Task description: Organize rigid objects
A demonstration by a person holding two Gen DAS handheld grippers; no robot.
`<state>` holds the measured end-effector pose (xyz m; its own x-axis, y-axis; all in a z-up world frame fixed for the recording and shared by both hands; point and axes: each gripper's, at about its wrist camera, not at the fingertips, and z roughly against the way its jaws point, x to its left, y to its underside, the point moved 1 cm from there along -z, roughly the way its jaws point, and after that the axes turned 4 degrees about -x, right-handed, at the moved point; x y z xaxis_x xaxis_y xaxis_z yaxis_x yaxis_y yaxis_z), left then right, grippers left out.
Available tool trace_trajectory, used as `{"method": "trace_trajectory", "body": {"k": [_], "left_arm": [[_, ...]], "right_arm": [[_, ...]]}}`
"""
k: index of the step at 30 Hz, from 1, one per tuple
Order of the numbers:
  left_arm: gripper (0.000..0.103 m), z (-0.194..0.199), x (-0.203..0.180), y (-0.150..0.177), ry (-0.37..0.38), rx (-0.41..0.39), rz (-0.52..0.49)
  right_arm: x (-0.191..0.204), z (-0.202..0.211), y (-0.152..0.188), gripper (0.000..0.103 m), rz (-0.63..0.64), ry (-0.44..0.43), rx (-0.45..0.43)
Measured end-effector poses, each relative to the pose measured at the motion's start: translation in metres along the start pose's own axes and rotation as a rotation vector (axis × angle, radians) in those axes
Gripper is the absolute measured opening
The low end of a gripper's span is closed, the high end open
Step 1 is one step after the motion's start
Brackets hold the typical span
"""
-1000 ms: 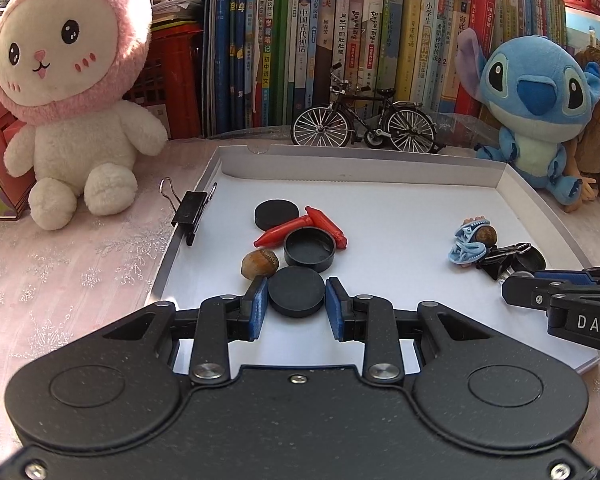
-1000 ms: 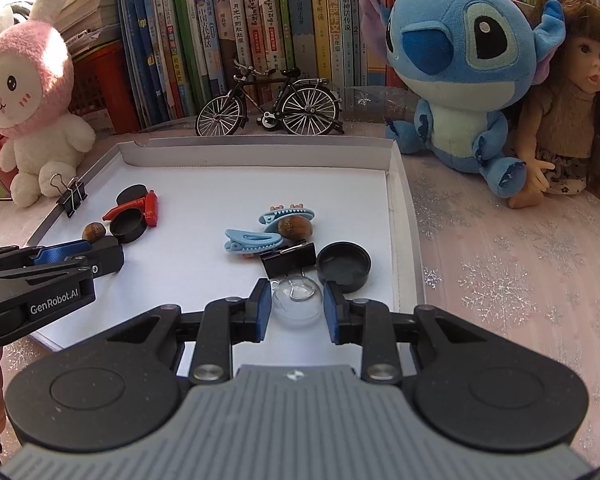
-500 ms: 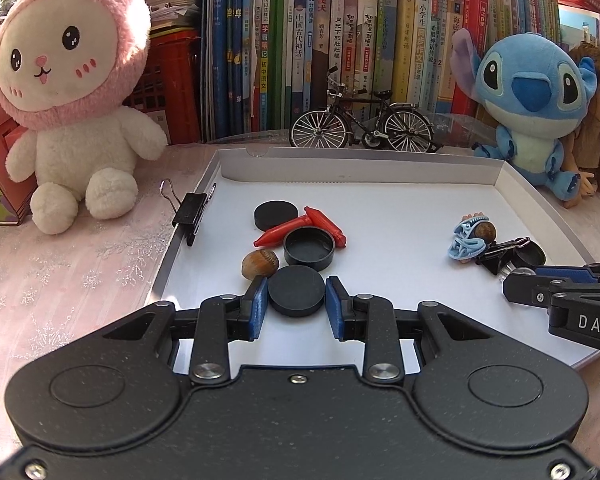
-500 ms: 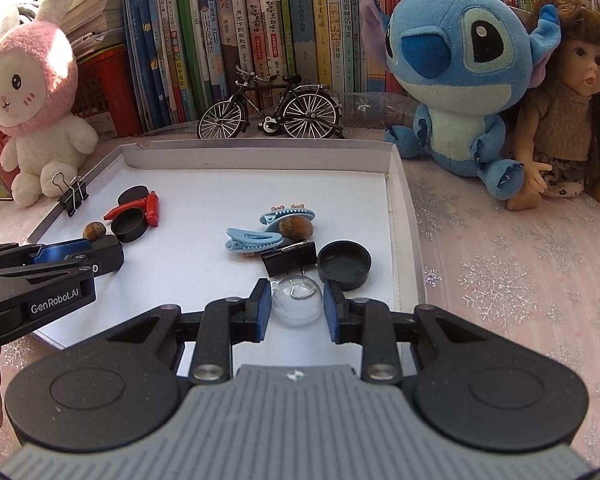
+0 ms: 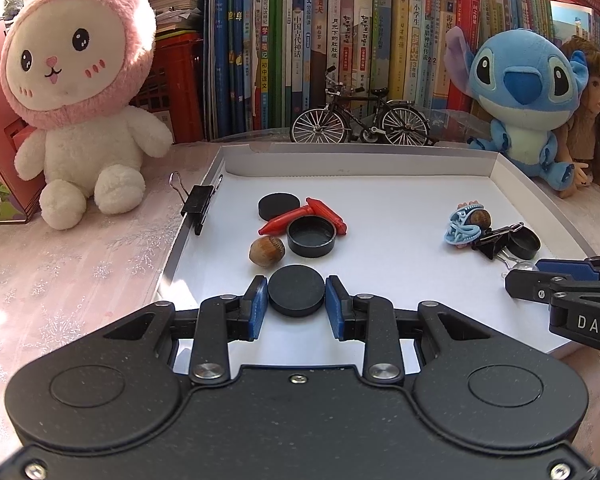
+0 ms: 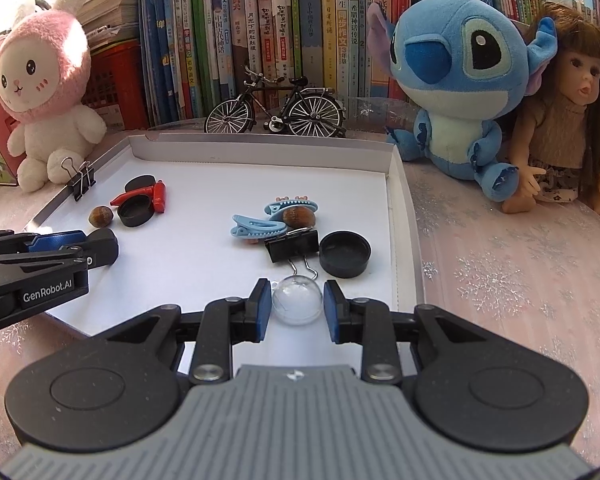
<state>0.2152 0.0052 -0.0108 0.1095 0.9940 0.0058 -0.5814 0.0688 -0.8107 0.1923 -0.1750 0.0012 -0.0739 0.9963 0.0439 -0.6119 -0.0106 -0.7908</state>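
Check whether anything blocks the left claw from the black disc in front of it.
Nothing visible does. The black disc already sits between the left claw pads on the white tray; the hazelnut and open black cap lie beyond it.

Tray (image 6: 396,216) middle bare, free passage. Left side: nut (image 5: 266,251), caps (image 5: 311,236) crowd path. Right side: clip (image 6: 293,245), cap (image 6: 345,253) block forward way.

Behind your bench (image 5: 60,264), draped in a pale pink snowflake-patterned cloth, a row of upright books (image 5: 340,40) fills the back; a red crate (image 5: 176,80) sits under stacked books at the left; strong daylight enters from the upper left, brightening the cloth and the pink rabbit plush (image 5: 76,112).
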Motion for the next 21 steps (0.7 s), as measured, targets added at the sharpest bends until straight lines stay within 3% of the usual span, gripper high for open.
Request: {"method": "trace_trajectory", "body": {"k": [7, 8, 15, 21], "left_arm": [[0.03, 0.002, -0.001, 0.003, -0.007, -0.014, 0.003], [0.032, 0.002, -0.001, 0.003, -0.007, -0.014, 0.004], [0.071, 0.015, -0.005, 0.006, -0.016, -0.045, -0.03], [0.082, 0.037, -0.009, 0.005, -0.03, -0.085, -0.033]], "right_arm": [[-0.001, 0.002, 0.003, 0.038, -0.03, 0.007, -0.022], [-0.002, 0.003, 0.003, 0.043, -0.035, 0.008, -0.026], [-0.001, 0.014, 0.004, 0.061, -0.031, 0.016, -0.065], [-0.006, 0.03, 0.004, 0.079, -0.052, 0.03, -0.127]]}}
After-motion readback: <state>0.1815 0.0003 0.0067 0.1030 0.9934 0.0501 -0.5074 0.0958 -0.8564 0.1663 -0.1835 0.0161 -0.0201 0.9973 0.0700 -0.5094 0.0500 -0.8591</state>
